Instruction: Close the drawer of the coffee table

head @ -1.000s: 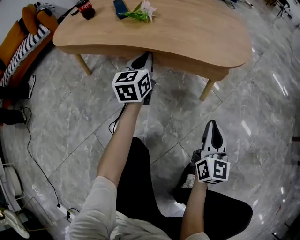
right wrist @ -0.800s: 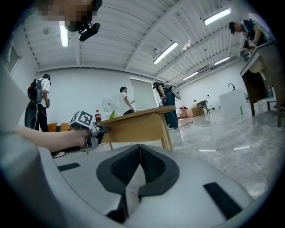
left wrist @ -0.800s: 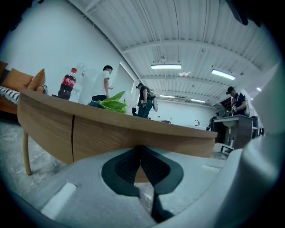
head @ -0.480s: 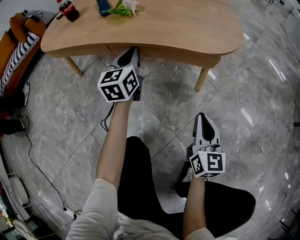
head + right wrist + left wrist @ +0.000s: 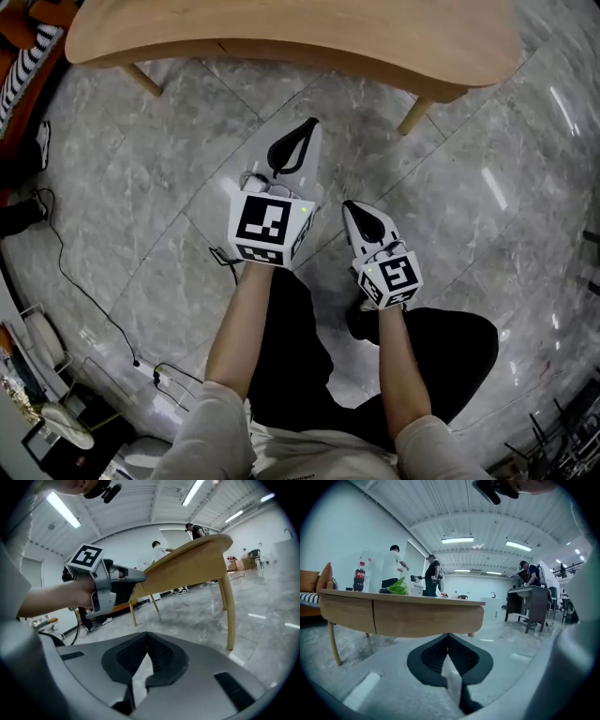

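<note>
Two grippers are held over the grey floor (image 5: 141,187), well apart from the coffee table (image 5: 281,37), which is seen at 12 o'clock in the head view. The left gripper (image 5: 305,131) is pointed toward 1 o'clock and the right gripper (image 5: 356,214) toward 11 o'clock. Both pairs of jaws are pressed together at the tips, and nothing is held between them (this is seen plainly in each gripper's own view).

In the left gripper view the drawer (image 5: 426,618) is found at 12 o'clock, above the jaws. Its front looks level with the rest of the table's edge, and only a thin line is seen beside it. So the closing step is judged to be done, or nearly done. If a small gap is left, a soft push on the front would be called for next. If not, nothing more is needed.

Some things are hard to make out. It cannot be told for sure which side of the thin line is the drawer. No handle is seen. In the head view most of the table top is cut off, so the bottle (image 5: 359,576) and the green leaves (image 5: 397,587) are seen only from the left gripper.
</note>
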Demonstrator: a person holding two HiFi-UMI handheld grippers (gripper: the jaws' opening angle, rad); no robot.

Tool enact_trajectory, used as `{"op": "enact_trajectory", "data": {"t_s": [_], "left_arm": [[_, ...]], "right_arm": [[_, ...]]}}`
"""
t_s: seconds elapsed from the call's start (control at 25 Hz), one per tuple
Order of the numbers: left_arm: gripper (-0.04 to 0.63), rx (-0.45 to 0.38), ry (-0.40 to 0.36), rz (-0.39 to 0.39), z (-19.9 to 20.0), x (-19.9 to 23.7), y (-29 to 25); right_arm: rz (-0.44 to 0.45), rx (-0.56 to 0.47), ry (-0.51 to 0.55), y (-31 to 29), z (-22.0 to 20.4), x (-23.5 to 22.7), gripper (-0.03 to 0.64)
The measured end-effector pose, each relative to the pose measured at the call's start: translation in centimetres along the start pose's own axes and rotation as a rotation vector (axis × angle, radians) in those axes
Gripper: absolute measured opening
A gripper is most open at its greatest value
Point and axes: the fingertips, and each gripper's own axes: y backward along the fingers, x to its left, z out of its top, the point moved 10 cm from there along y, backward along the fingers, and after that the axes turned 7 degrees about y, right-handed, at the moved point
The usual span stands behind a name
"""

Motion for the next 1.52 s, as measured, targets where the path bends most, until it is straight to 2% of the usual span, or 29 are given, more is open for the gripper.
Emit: {"op": "enact_trajectory", "data": {"t_s": [0.08, 0.2, 0.28, 0.4, 0.48, 0.56, 0.64, 0.72, 0.8, 0.92, 1.04, 1.2, 1.28, 1.36, 1.52], "left_arm": [[0.009, 0.047, 0.033, 0.010, 0.0, -1.2, 2.1], [0.009, 0.099, 0.078, 0.024, -0.6, -2.1, 4.9], [0.009, 0.135, 0.096, 0.041, -1.4, -2.7, 6.7], [0.009, 0.188, 0.136, 0.056, -2.7, -3.9, 9.0], [0.009, 0.230, 0.167, 0.032, -3.4, -5.0, 10.5], [0.009, 0.275, 0.163, 0.007, -3.6, -5.6, 12.3], [0.009, 0.296, 0.157, 0.018, -3.0, -5.8, 14.2], [0.009, 0.312, 0.171, 0.029, -2.1, -6.6, 16.2], [0.009, 0.330, 0.181, 0.009, -0.7, -7.6, 17.8], [0.009, 0.347, 0.201, -0.028, 1.9, -8.8, 19.6], [0.009, 0.329, 0.211, -0.011, 4.9, -10.2, 21.2], [0.009, 0.283, 0.327, -0.034, 10.1, -12.8, 23.6], [0.009, 0.286, 0.312, -0.044, 13.4, -14.6, 24.9], [0.009, 0.288, 0.288, -0.042, 17.0, -16.2, 26.7], [0.009, 0.261, 0.295, 0.008, 23.6, -17.7, 30.3]], "right_arm": [[0.050, -0.005, -0.106, 0.3, -0.7, 0.3, 0.015], [0.054, 0.025, -0.219, 1.0, -2.8, -0.1, 0.015], [0.041, 0.070, -0.208, 2.2, -3.6, 0.1, 0.015], [-0.006, 0.106, -0.135, 4.5, -2.8, 1.1, 0.015], [-0.060, 0.072, -0.145, 6.3, -1.6, 2.1, 0.015], [-0.101, -0.001, -0.213, 7.9, 0.0, 3.6, 0.015], [-0.117, -0.049, -0.253, 9.2, 1.4, 5.1, 0.015], [-0.129, -0.043, -0.261, 10.9, 2.3, 6.3, 0.015], [-0.136, -0.008, -0.243, 12.5, 3.2, 7.3, 0.015], [-0.141, 0.077, -0.155, 14.1, 5.5, 8.3, 0.015], [-0.159, 0.121, -0.083, 16.0, 9.3, 9.1, 0.015], [-0.252, 0.123, -0.023, 18.7, 16.2, 10.8, 0.015], [-0.280, 0.138, 0.003, 20.3, 20.0, 12.0, 0.015], [-0.270, 0.137, 0.030, 21.8, 23.8, 13.4, 0.015], [-0.250, 0.118, 0.054, 23.9, 31.5, 15.8, 0.015]]}}
